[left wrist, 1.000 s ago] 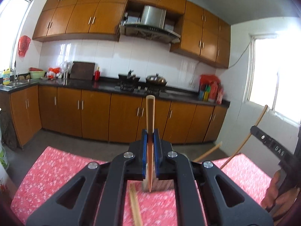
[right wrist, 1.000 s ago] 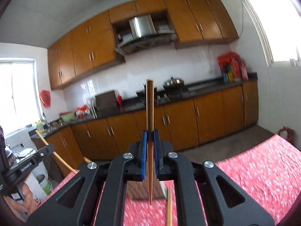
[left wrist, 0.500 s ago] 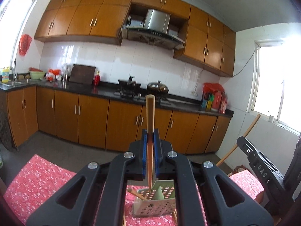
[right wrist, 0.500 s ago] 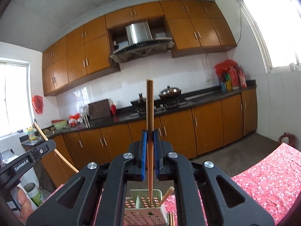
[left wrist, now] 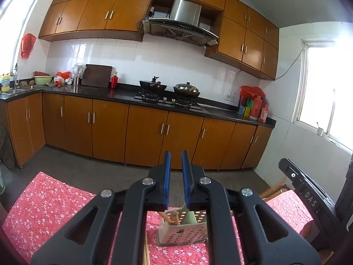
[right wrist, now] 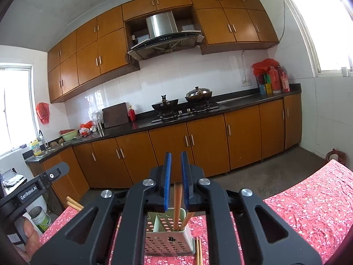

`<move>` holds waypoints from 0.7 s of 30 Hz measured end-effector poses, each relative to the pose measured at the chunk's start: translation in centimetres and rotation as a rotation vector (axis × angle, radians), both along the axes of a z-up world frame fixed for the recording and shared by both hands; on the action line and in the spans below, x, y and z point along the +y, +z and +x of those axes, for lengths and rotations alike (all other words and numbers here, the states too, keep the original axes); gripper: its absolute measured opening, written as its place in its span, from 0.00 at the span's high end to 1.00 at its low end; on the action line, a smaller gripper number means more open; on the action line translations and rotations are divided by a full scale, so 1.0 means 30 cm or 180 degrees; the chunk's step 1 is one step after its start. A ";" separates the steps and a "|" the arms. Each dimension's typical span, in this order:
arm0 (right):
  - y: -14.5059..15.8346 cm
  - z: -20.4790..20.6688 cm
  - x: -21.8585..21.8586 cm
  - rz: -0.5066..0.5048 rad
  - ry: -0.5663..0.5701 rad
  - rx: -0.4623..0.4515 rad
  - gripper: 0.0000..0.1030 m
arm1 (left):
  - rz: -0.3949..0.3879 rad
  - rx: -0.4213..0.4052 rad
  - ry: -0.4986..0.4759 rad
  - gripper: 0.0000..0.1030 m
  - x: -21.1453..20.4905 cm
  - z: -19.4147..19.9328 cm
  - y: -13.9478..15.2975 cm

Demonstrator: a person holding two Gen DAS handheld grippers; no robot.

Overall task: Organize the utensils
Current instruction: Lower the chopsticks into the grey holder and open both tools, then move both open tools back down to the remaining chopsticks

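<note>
A pale perforated utensil holder (left wrist: 183,229) (right wrist: 169,240) stands on the red flowered tablecloth (left wrist: 48,207) (right wrist: 308,205), below both grippers. Wooden chopsticks (right wrist: 177,205) stand in it; their tops show in the left wrist view (left wrist: 171,217). My left gripper (left wrist: 175,176) is open and empty above the holder. My right gripper (right wrist: 175,176) is open, with one chopstick standing loose between its blue pads (right wrist: 167,181). More chopsticks (right wrist: 198,251) lie on the cloth beside the holder.
Each gripper shows at the edge of the other's view: the right one (left wrist: 308,194), the left one (right wrist: 33,192). Brown kitchen cabinets (left wrist: 110,128) and a black counter with pans (left wrist: 167,88) line the far wall. A paint can (right wrist: 40,218) stands on the floor.
Both grippers have opened and let go of their chopsticks, which have dropped into the holder. The views tilted down from one second ago, bringing the holder into sight.
</note>
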State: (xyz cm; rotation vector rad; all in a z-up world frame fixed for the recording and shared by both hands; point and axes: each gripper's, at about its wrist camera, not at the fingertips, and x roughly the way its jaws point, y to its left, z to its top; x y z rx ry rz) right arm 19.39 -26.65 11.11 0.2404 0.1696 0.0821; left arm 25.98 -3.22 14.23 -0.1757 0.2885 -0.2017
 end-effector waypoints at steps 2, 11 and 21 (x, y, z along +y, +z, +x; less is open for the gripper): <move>0.012 -0.026 -0.009 0.0006 -0.0013 -0.0015 0.88 | -0.0010 -0.0017 0.0042 0.87 0.019 -0.025 0.011; -0.042 -0.188 -0.088 0.0040 -0.0149 0.0220 0.88 | 0.0177 0.0141 0.0292 0.80 0.167 -0.200 -0.067; -0.524 -0.146 -0.104 0.0098 -0.0018 0.1712 0.88 | 0.0473 0.1278 0.0340 0.75 0.274 -0.255 -0.500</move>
